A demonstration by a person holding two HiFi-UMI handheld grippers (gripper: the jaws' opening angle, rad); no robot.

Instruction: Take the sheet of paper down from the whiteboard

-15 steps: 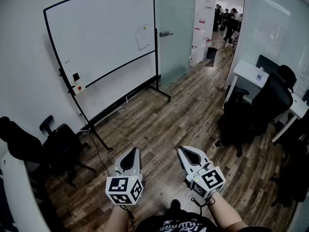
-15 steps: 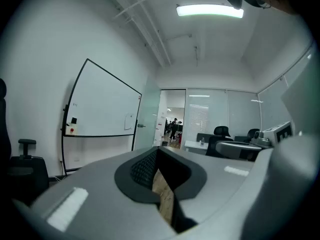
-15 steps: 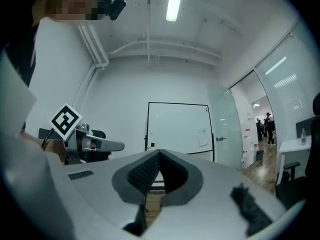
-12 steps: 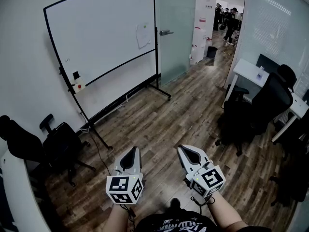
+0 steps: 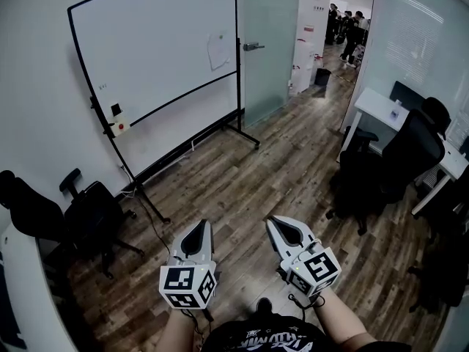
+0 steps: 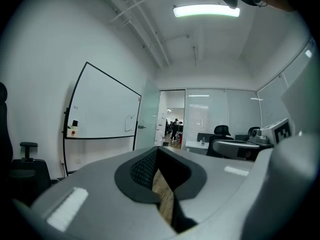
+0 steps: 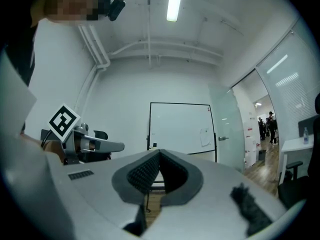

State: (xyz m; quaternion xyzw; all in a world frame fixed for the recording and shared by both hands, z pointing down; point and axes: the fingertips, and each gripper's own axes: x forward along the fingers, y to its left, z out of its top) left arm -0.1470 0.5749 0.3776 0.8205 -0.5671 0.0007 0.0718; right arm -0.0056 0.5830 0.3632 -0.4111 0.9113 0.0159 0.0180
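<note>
Little changes: left claw [image 5: 198,233] and right claw [image 5: 284,229] stay closed, empty, well short of the whiteboard [image 5: 157,46]; the sheet of paper [image 5: 218,50] still hangs untouched.

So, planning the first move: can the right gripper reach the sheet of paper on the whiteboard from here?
Probably not yet: the right gripper, shut, is well short of the sheet of paper on the whiteboard. Only wood floor lies between.

Distant sheet of paper [image 5: 217,51]; detail indistinct
</note>
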